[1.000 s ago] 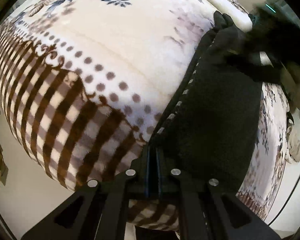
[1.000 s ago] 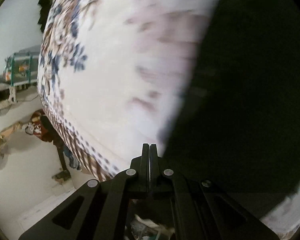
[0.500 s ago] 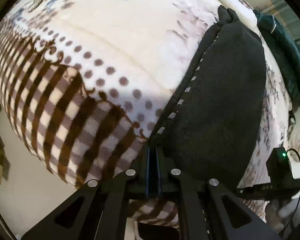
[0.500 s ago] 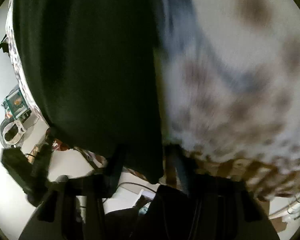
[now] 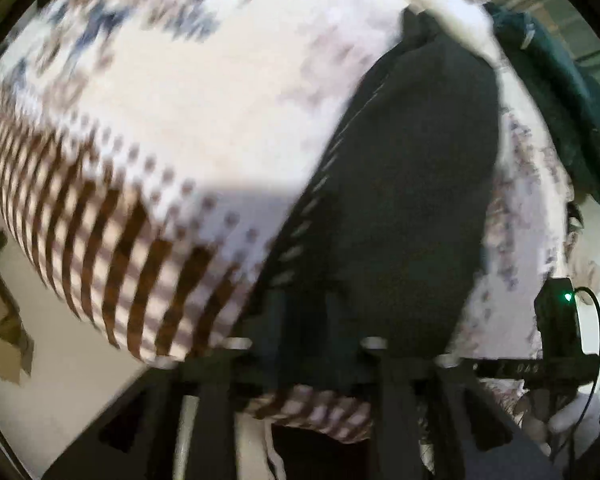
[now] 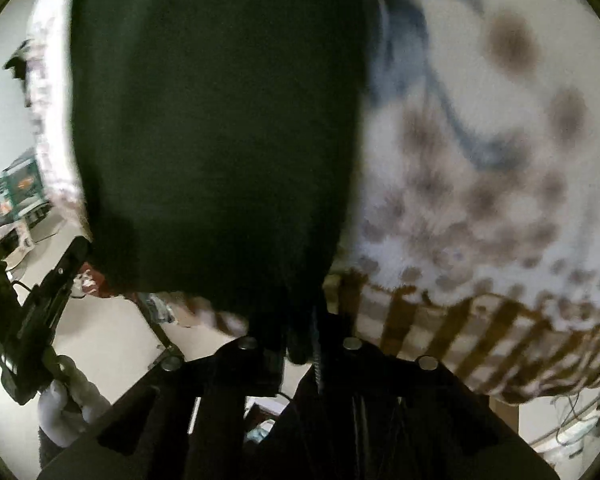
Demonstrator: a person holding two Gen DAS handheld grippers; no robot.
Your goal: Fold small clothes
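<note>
- A dark garment (image 5: 404, 184) lies folded into a long strip on a patterned blanket (image 5: 188, 112), its near end reaching the blanket's brown-striped border; a line of pale stitches runs down one long edge.
- In the right wrist view the same garment (image 6: 216, 128) fills the left and middle of the frame, and the blanket (image 6: 480, 168), cream with brown dots, spreads to its right.
- The left gripper (image 5: 300, 320) hangs steeply above the garment's near end, fingers pointing down at the cloth; its jaws have just been opening and now stand apart with a clear gap. The cloth lies below that gap, and the pads do not appear to press it (motion blur softens the view).
- The right gripper (image 6: 300, 340) also tilts downward at the garment's near corner, by the striped border. Its jaws have just been opening and stand slightly parted; the dark hem sits at the fingertips, but whether the pads pinch it cannot be told through the blur.
- The left gripper (image 6: 32, 320) appears again at the left of the right wrist view, its handle held in a white-gloved hand (image 6: 66, 408).
- At the lower right of the left wrist view, a second gloved hand (image 5: 572, 420) holds the right gripper's body (image 5: 556, 320), which shows a small green light.
- A teal-green cloth (image 5: 560, 92) lies at the blanket's far right edge, apart from the dark garment.
</note>
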